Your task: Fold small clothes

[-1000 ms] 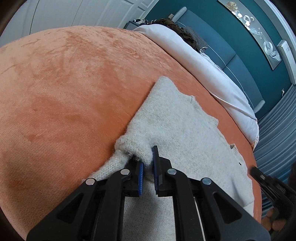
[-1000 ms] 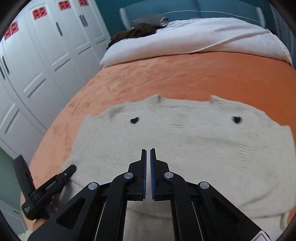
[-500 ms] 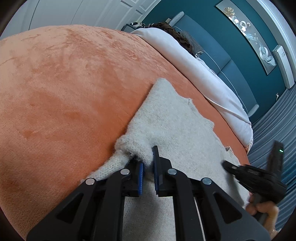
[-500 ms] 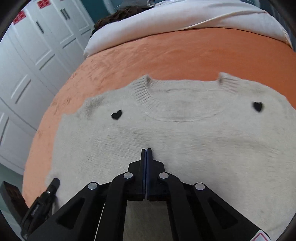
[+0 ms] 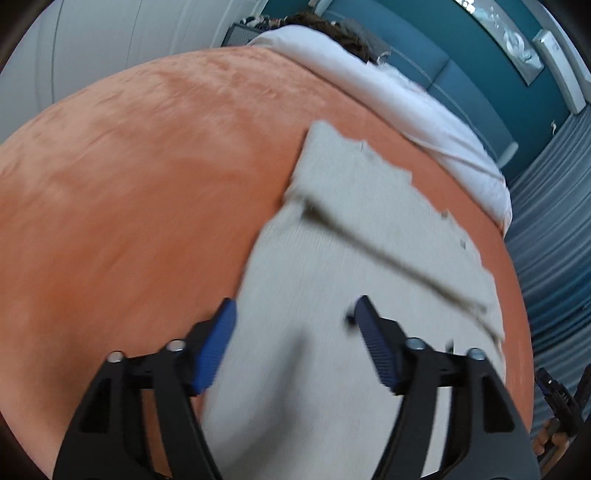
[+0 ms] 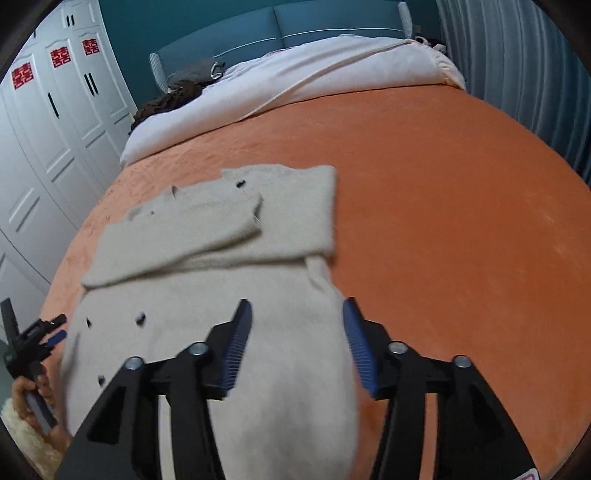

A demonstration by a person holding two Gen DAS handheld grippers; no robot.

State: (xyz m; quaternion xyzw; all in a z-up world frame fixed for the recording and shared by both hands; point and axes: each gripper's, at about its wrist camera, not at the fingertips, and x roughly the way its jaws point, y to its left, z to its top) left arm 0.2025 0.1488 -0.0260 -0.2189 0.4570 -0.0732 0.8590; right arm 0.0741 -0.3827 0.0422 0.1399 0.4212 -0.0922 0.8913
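A small beige knit sweater (image 6: pixel 229 280) with black heart dots lies on the orange blanket (image 6: pixel 443 192). Both sleeves are folded across its upper body. It also shows in the left wrist view (image 5: pixel 332 280), blurred by motion. My left gripper (image 5: pixel 295 321) is open and empty above the sweater's left lower part. My right gripper (image 6: pixel 295 321) is open and empty above the sweater's right lower edge. The left gripper also shows at the left edge of the right wrist view (image 6: pixel 33 339), and the right gripper at the lower right of the left wrist view (image 5: pixel 561 398).
A white duvet (image 6: pixel 314 77) lies across the head of the bed against a teal headboard (image 6: pixel 258 33). White wardrobe doors (image 6: pixel 48 122) stand to the left of the bed. Grey-blue curtains (image 5: pixel 554 236) hang to the right.
Both grippers have opened and pulled back from the sweater. The left let go of the sleeve it held. The sleeves now lie folded across the sweater's chest.
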